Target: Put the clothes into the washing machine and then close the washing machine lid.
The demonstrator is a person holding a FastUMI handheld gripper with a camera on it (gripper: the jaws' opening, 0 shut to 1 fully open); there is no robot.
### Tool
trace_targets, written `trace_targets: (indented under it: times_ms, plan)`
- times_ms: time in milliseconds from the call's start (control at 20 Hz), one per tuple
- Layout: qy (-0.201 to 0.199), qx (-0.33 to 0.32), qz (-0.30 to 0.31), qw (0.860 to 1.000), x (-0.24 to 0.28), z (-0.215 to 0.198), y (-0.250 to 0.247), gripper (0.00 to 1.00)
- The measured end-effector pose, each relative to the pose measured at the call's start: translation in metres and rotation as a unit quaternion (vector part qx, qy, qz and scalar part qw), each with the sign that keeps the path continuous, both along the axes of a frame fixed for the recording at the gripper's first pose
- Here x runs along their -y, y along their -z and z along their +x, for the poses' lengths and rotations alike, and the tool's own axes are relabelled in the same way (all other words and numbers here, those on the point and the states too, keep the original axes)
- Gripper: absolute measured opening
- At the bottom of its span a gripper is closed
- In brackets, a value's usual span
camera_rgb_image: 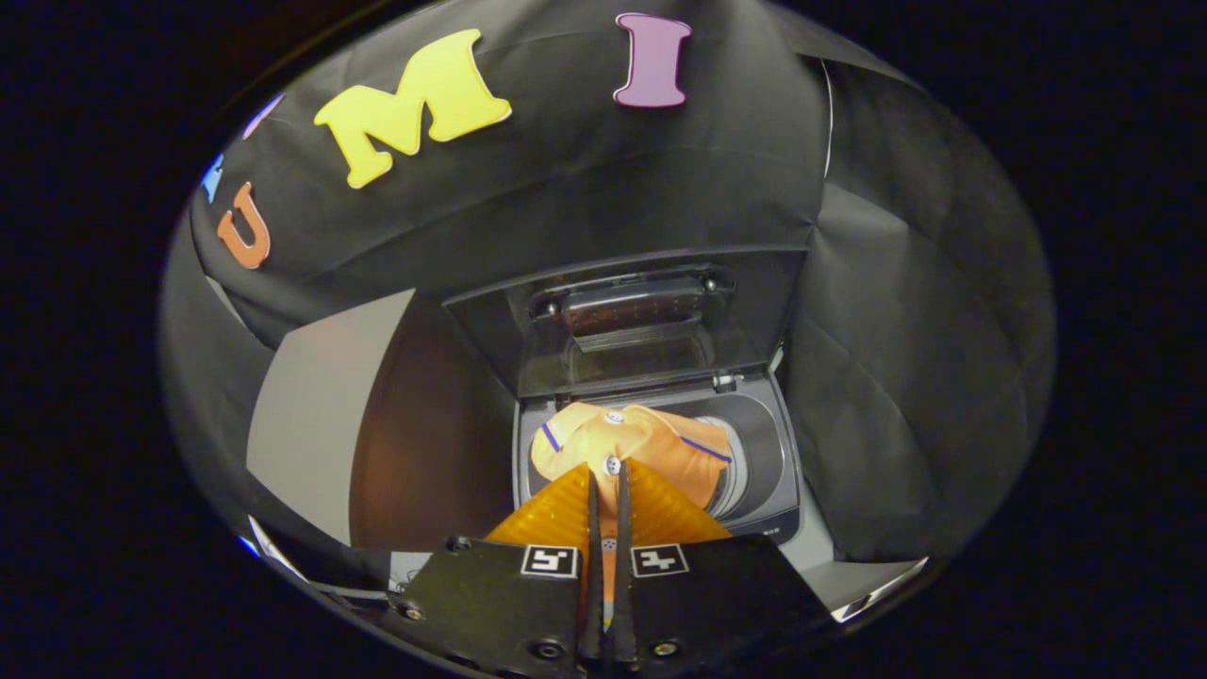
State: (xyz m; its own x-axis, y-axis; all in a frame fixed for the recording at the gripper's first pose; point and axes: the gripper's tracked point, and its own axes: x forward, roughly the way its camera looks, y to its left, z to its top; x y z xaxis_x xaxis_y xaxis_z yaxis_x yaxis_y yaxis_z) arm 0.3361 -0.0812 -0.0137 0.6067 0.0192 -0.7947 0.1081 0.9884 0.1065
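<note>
1 garment is in play: an orange shirt [627, 448] with thin blue trim and small buttons, hanging from the gripper [609, 483] over the open washing machine [764, 462]. Both fingers are pressed nearly together on a fold of the cloth near a button, so the jaws are clamped on it. The bulk of the fabric sags just beyond the fingertips, above the drum opening [731, 471], not yet down inside. The lid [651, 321] stands raised at the far side. Light and limp (it will drape and snag on the rim), it seems best held by a bunched fold, as here.
</note>
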Motion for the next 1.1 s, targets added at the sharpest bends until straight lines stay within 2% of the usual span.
trace_targets:
  times_ms: [450, 850, 950, 1050, 1100]
  plan:
    - [0.046, -0.031, 0.021, 0.998, 0.006, 0.018, 0.072, 0.09]
    - [0.043, -0.058, 0.013, 0.997, 0.008, 0.026, 0.094, 0.12]
    - [0.041, -0.062, 0.026, 0.997, 0.004, 0.031, 0.092, 0.17]
    - [0.046, -0.065, 0.019, 0.997, 0.008, 0.032, 0.082, 0.34]
    - [0.043, -0.057, 0.016, 0.997, 0.008, 0.038, 0.074, 0.4]
